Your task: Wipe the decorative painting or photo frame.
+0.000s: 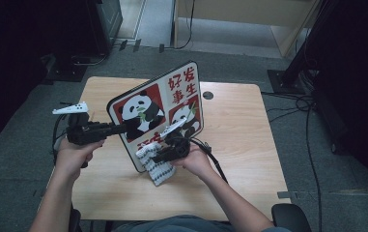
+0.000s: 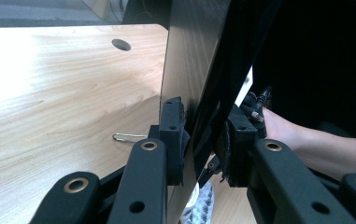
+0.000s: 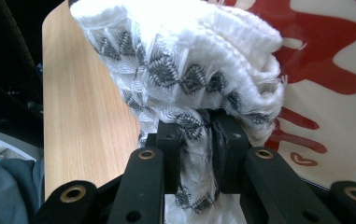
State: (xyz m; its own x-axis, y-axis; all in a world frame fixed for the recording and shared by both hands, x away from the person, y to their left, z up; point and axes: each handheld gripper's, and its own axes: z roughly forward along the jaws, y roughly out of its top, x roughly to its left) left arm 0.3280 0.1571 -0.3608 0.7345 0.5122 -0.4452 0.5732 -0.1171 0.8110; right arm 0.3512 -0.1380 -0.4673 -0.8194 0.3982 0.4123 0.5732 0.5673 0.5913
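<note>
While both hands work above the middle of the worktop [image 1: 249,159], the scene reads:
Left tongs [image 2: 202,140]: clamped on the left edge of the panda board [image 1: 158,112], 1 pad on each face.
Panda board: held tilted, its lower corner near the worktop's front edge.
Right tongs [image 3: 199,140]: closed tight on a bunched white cloth [image 3: 185,60] with dark zigzags.
Cloth: pressed against the board's printed red face, low on it.
Worktop: a small metal clip [image 2: 128,136] lies on the wood behind the board.
</note>
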